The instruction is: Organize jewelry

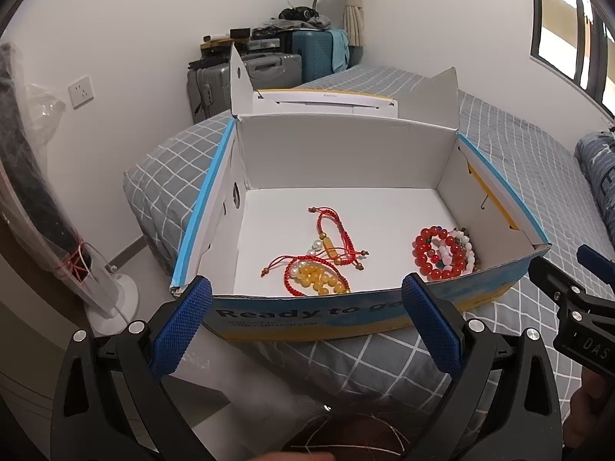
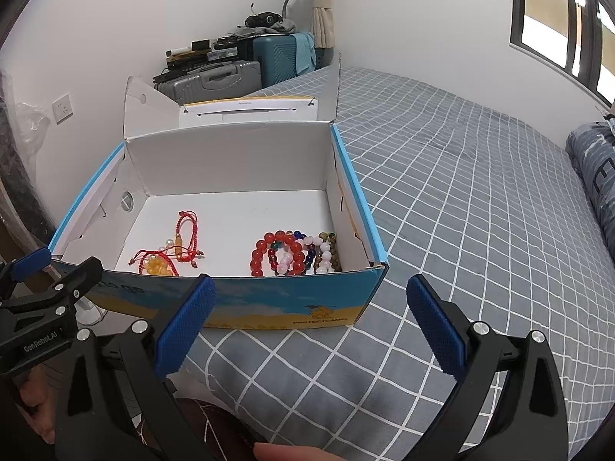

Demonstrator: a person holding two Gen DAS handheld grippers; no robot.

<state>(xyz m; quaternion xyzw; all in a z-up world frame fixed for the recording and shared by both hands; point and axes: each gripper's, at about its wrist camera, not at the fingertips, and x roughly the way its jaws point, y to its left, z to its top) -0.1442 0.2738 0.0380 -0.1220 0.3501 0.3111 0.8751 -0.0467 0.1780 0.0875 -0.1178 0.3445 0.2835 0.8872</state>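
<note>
An open cardboard box with a blue and yellow outside sits on the bed. On its white floor, red cord bracelets with yellow and pearl beads lie at the left. A stack of bead bracelets, red, pink, blue and brown, lies in the front right corner. My left gripper is open in front of the box's near wall, holding nothing. My right gripper is open too, before the box's front right corner, also with nothing in it.
The bed has a grey checked cover, with bare cover right of the box. A rolled grey quilt lies at far right. Suitcases and clutter stand by the back wall. A wrapped white standing fan is left of the bed.
</note>
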